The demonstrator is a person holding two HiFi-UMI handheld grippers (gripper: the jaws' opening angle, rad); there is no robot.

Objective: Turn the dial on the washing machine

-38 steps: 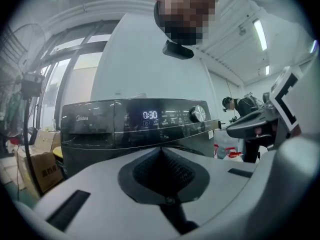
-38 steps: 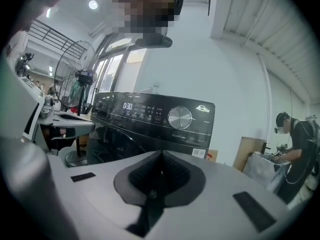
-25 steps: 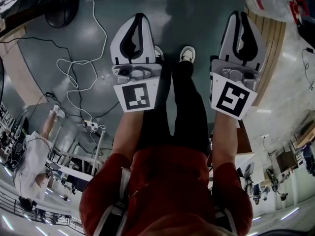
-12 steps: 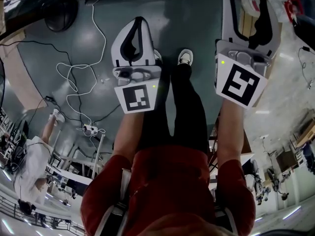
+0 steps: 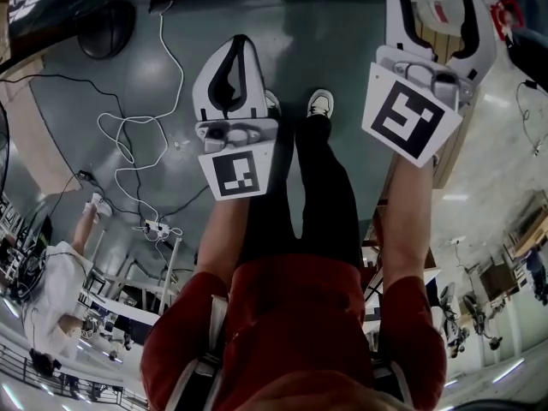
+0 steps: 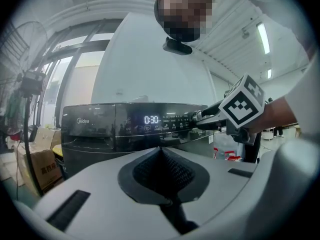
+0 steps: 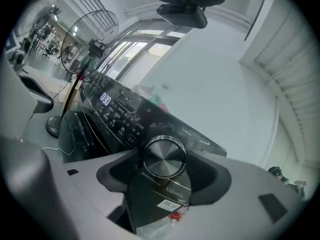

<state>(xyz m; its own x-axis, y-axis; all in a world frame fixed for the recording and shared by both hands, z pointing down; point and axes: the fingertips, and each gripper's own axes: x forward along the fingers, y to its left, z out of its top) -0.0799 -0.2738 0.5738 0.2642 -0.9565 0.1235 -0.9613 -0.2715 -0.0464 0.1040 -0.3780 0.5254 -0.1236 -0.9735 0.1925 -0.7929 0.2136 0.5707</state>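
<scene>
The right gripper view alone showed the dial mid-frame between the right gripper's opening jaws, untouched; the left gripper view showed the left gripper clenched, empty.

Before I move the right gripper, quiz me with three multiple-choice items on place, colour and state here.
1. Relative to the right gripper, the dial is: A between its jaws; B outside them, to its left; C out of its view.
2. The dial's face is: A red; B silvery metal; C white.
3. The left gripper's jaws are: A wide apart; B clamped on the dial; C together, empty.
Answers: 1 A, the dial stands between the opening jaws, with the pads clear of it; 2 B, it has a brushed-metal shine; 3 C, the pads meet with nothing between.
</scene>
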